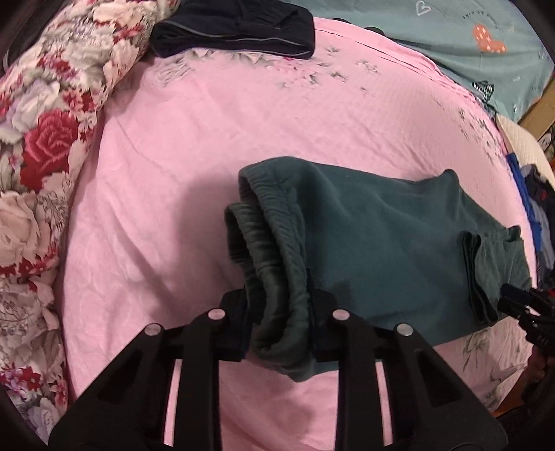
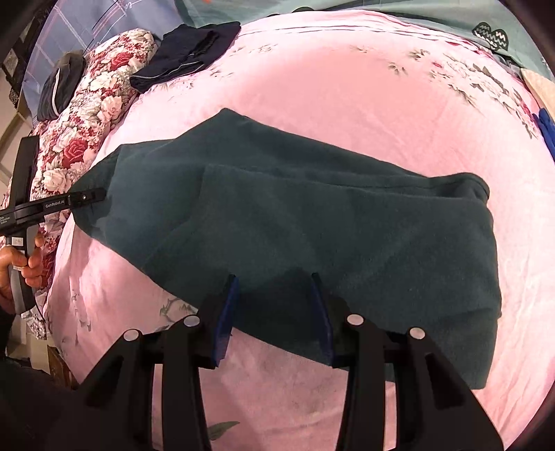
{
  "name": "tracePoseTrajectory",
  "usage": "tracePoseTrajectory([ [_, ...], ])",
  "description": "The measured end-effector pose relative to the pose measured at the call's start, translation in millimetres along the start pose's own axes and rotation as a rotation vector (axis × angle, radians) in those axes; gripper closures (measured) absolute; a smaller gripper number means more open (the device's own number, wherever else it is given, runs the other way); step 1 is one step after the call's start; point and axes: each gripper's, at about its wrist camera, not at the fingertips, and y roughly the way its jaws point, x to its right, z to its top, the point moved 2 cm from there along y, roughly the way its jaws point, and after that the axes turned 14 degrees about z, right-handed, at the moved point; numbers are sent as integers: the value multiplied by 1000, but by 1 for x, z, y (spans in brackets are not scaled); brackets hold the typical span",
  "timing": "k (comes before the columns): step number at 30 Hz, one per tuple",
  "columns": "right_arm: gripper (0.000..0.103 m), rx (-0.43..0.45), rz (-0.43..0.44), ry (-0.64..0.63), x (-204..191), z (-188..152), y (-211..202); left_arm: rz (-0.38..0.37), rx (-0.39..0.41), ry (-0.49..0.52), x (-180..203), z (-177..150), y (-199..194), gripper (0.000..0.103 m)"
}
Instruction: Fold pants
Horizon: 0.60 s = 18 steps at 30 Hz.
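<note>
Dark green fleece pants (image 1: 381, 236) lie folded across the pink bedsheet (image 1: 208, 138). In the left wrist view my left gripper (image 1: 279, 312) is shut on the bunched waistband end (image 1: 274, 249). The right gripper's tip (image 1: 517, 301) shows at the far right by the leg cuffs. In the right wrist view the pants (image 2: 312, 225) spread across the sheet (image 2: 347, 86). My right gripper (image 2: 275, 305) is open, its blue-padded fingers (image 2: 227, 312) over the near edge of the cloth, holding nothing. The left gripper (image 2: 83, 197) grips the pants' left end.
A floral quilt (image 1: 45, 156) runs along the left side. Folded dark navy pants (image 1: 236, 27) lie at the head of the bed. A teal pillowcase (image 1: 468, 45) is at the back right. More clothes (image 1: 537, 215) sit at the right edge.
</note>
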Motion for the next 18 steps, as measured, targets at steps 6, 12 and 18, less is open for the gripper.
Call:
tracePoseTrajectory([
  [6,61,-3,28,-26,6,5,-12,0,50,-30,8,5,-32,82],
  [12,61,134,76,59,38,8,-70,-126,171,-37,52,17,-111,82],
  [18,61,267,51,166,98,-9,-141,-276,225,97,196,18,-167,82],
])
